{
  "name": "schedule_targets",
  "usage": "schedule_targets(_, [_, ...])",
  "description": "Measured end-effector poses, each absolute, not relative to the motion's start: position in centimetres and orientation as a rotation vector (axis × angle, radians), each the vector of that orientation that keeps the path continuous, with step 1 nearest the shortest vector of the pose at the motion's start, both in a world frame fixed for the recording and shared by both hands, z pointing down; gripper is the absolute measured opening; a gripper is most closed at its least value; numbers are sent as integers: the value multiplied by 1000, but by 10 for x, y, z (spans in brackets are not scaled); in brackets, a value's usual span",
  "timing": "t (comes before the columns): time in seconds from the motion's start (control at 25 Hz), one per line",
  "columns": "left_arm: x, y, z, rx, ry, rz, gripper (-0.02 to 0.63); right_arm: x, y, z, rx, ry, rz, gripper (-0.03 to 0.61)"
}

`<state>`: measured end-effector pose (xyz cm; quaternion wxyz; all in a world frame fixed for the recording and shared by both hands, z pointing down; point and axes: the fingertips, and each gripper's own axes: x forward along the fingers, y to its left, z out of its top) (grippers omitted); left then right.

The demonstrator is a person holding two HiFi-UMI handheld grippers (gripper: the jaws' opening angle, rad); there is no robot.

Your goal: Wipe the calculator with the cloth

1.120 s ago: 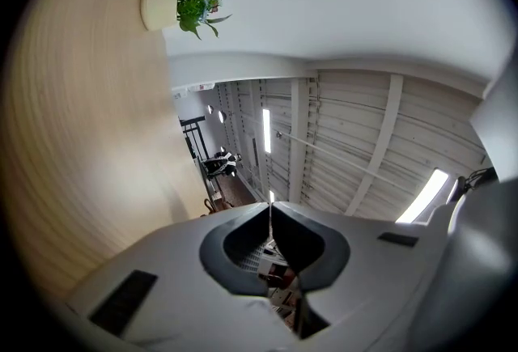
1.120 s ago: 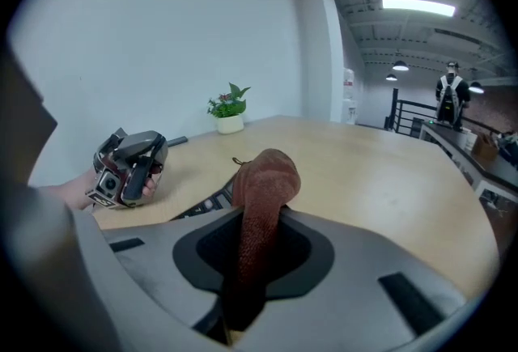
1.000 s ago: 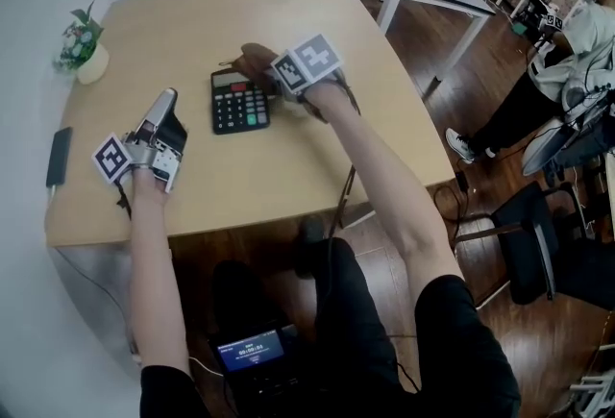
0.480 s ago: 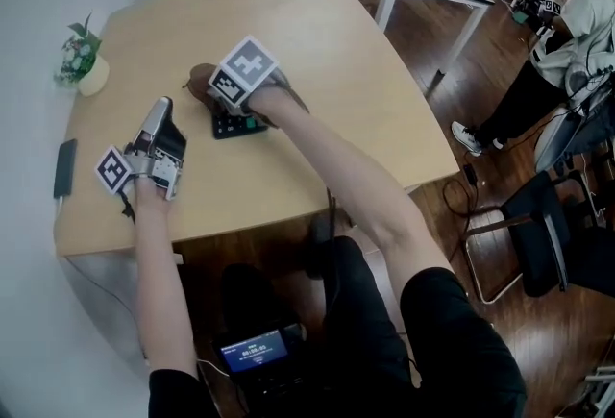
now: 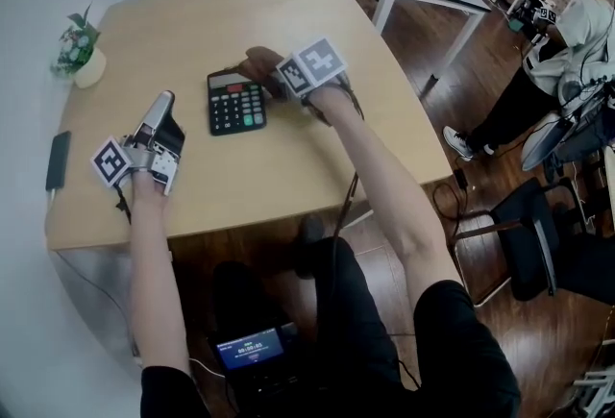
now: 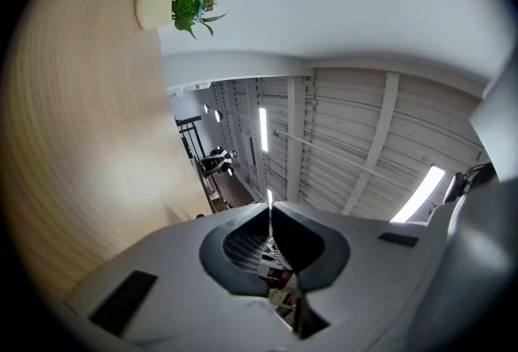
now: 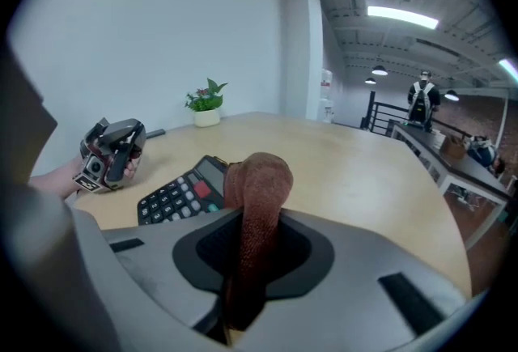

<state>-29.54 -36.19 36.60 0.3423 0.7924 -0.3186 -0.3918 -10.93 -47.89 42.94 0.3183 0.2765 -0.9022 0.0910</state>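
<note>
Wooden table, on which the calculator is laid near the middle, long axis running away from the person, display end far. The brown cloth is pinched in the right gripper and held just beside the calculator's far right corner, so the keys lie to its left. The left gripper, closed on nothing, is rested farther off.

Bright, even light from ceiling strip lamps; both gripper views bulge fisheye with black corners; soft shadows.
</note>
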Motion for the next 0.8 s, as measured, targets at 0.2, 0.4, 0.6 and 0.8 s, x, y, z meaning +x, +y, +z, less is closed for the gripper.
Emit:
schedule_targets(0.2, [-293, -361, 365, 2083, -838, -996, 2, -143, -460, 394, 651, -2577, 272, 58])
schedule_targets(0.4, [-292, -360, 365, 2093, -839, -1001, 2, -231, -423, 410, 395, -2575, 209, 60])
schedule_targets(0.6, [-294, -361, 366, 2087, -836, -1017, 2, -222, -439, 429, 456, -2485, 204, 66])
schedule_targets(0.8, [-295, -361, 363, 2089, -835, -1017, 2, -160, -462, 427, 596, -2459, 254, 66])
